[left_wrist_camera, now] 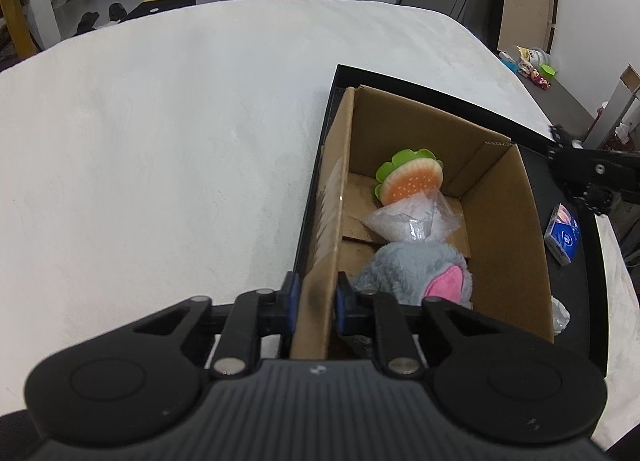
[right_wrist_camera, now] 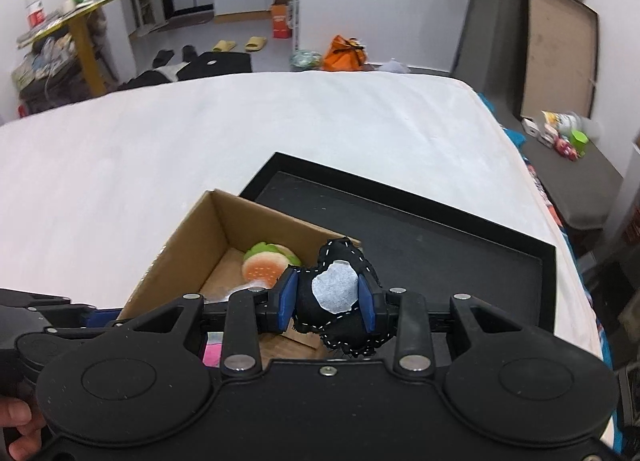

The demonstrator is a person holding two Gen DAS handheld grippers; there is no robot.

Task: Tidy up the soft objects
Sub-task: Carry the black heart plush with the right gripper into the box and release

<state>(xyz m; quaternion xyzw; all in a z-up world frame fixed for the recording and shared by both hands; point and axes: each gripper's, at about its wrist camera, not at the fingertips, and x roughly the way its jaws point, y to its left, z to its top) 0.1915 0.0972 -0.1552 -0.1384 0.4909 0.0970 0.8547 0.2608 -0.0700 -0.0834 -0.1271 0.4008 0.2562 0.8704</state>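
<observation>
An open cardboard box (left_wrist_camera: 504, 229) stands in a black tray (left_wrist_camera: 580, 301) on a white bed. Inside lie a plush burger (left_wrist_camera: 394, 177), a clear plastic bag (left_wrist_camera: 412, 221) and a grey plush with a pink ear (left_wrist_camera: 420, 273). My left gripper (left_wrist_camera: 317, 297) is shut on the box's left wall. My right gripper (right_wrist_camera: 328, 297) is shut on a black soft toy with a white patch (right_wrist_camera: 336, 293), held above the box (right_wrist_camera: 188, 237) near its right edge. The burger (right_wrist_camera: 266, 267) shows below it. The right gripper also shows in the left wrist view (left_wrist_camera: 588, 177).
A blue tissue pack (left_wrist_camera: 562, 235) and a crumpled clear wrapper (left_wrist_camera: 560, 313) lie in the tray right of the box. The white bed (left_wrist_camera: 160, 161) spreads left and ahead. The tray's bare floor (right_wrist_camera: 420, 245) lies right of the box. Room clutter stands beyond.
</observation>
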